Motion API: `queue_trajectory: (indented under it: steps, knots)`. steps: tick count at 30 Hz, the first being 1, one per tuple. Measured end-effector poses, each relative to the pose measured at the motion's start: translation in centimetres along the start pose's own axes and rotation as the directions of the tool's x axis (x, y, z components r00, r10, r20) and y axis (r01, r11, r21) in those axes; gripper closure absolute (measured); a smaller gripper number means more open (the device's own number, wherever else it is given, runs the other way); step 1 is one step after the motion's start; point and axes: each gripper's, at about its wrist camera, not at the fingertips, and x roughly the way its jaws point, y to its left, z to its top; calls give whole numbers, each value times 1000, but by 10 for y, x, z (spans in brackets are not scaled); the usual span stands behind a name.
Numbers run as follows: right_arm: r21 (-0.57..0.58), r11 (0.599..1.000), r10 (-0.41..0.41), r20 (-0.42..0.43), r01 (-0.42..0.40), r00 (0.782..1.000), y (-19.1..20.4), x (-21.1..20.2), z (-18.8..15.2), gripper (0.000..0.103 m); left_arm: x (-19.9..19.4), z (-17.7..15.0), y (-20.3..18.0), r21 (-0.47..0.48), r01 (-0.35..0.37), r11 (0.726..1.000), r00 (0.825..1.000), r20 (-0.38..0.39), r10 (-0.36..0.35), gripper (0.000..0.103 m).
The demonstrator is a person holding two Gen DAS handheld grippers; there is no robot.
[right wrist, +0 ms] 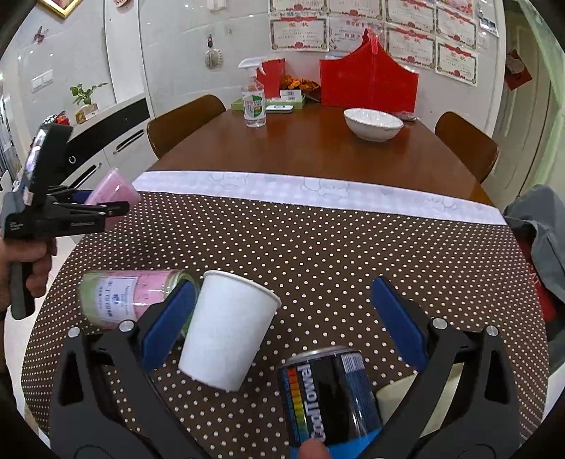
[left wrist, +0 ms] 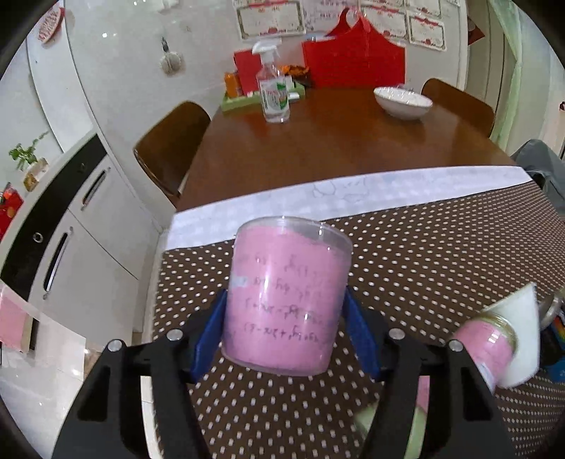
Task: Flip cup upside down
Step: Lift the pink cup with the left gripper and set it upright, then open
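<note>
The left gripper point(left wrist: 286, 314) held a clear pink-lined cup point(left wrist: 287, 296) between its blue pads, lifted above the dotted cloth point(left wrist: 441, 254) at centre frame. In the right view, the right gripper point(right wrist: 282, 317) stood wide, its left pad against a white paper cup point(right wrist: 229, 328) sitting upright on the cloth. A jar point(right wrist: 127, 296) lay on its side at lower left; a dark can point(right wrist: 332, 395) lay at the bottom.

"CoolTowel" read in white down a dark can point(right wrist: 332, 399), handwritten marks on the pink cup point(left wrist: 287, 296) illegible, jar point(right wrist: 123, 300) label and wall certificates point(right wrist: 356, 26) too blurred to be read
</note>
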Motion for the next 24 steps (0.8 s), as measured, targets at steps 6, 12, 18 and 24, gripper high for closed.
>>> queue_trajectory:
  steps: [6, 12, 18, 24]
  knots:
    - [10, 1000, -1, 60, 0, 998, -4, -46, -5, 6, -78, -16, -18, 18, -10, 1000, 996, 87, 8, 39]
    - [26, 1000, -9, 123, 6, 992, -15, -100, -28, 6, -152, -47, -61, 55, 14, 998, 987, 158, -23, 39]
    - [49, 999, -21, 138, 14, 990, -35, -138, -69, 6, -196, -98, -117, 91, 54, 994, 981, 181, -70, 39]
    - [66, 997, -45, 145, 36, 988, -49, -161, -110, 6, -212, -146, -165, 109, 111, 988, 974, 183, -130, 39]
